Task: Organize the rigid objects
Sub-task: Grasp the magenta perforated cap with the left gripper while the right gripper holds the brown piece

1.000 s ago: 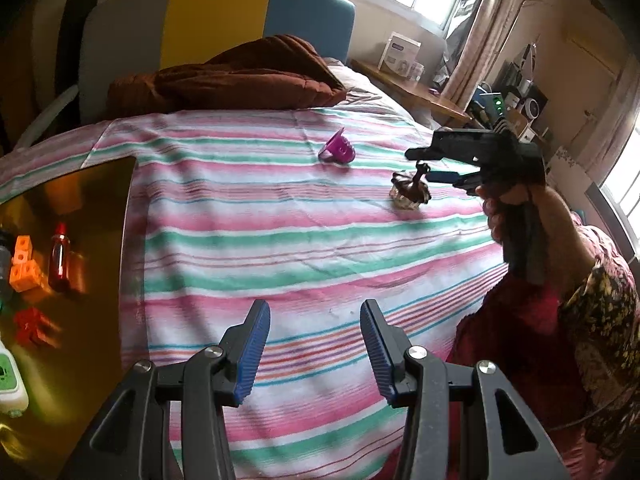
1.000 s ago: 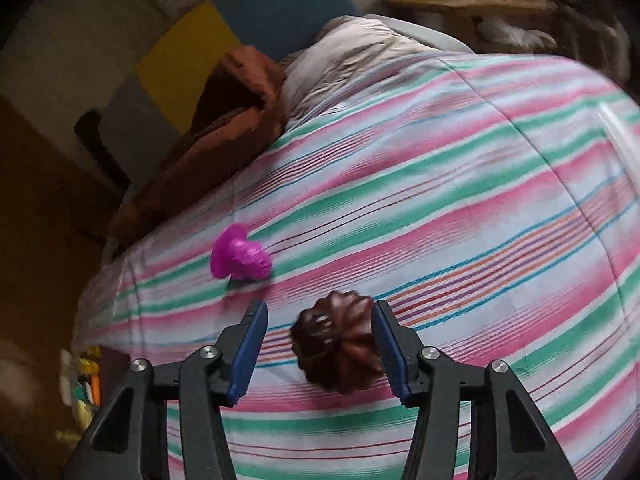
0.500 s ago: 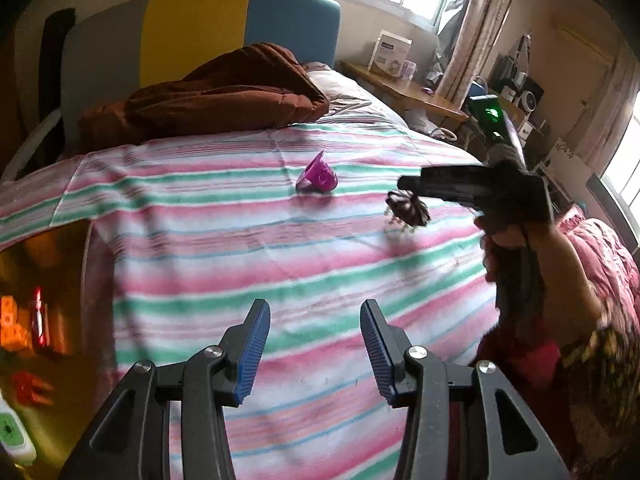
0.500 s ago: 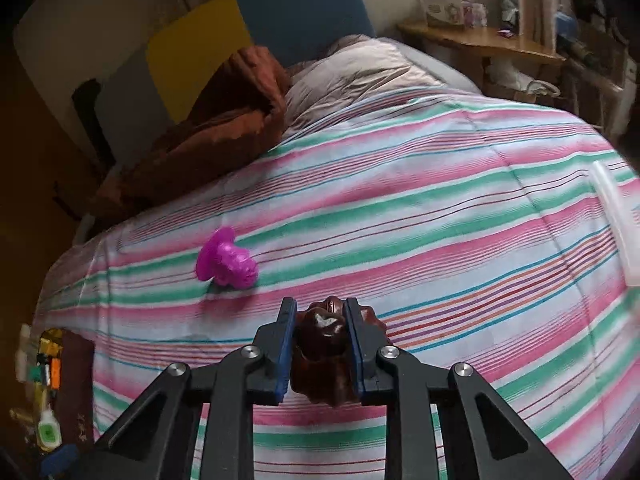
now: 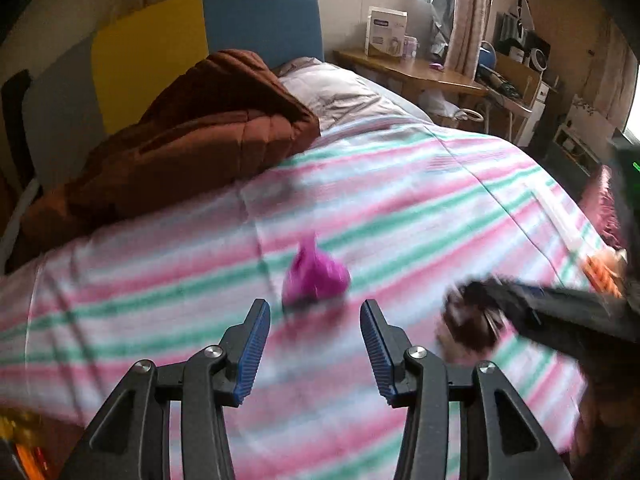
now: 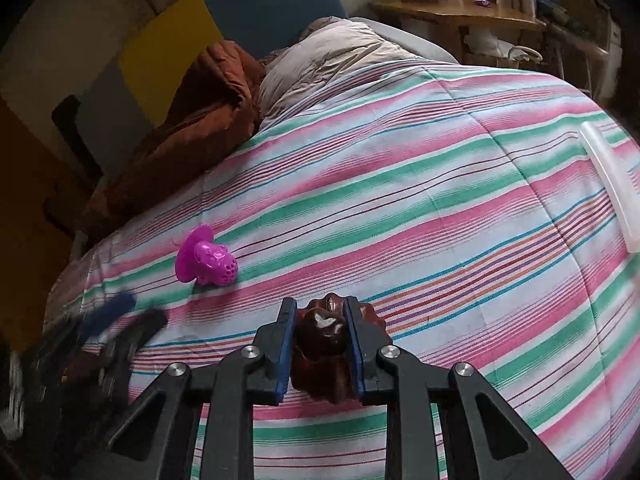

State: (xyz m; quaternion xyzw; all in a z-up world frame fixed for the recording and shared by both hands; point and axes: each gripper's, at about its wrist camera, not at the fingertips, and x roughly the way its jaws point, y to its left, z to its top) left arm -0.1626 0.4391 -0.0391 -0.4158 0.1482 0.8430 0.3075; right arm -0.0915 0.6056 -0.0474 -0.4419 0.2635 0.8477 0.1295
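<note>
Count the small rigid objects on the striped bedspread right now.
2. A magenta perforated piece lies loose on the striped bedspread, ahead of the open left claw. A dark brown fluted piece is clamped in the right claw. Others may be out of view.

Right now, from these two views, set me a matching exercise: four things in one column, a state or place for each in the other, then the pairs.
1. right gripper
2. left gripper
3. purple toy
4. brown quilt

A. lies loose on the striped cover
B. fingers apart, nothing between them
C. heaped by the headboard
D. fingers clamped on the dark brown fluted piece

Pairs: 1-D, 2-B, 3-A, 4-C
</note>
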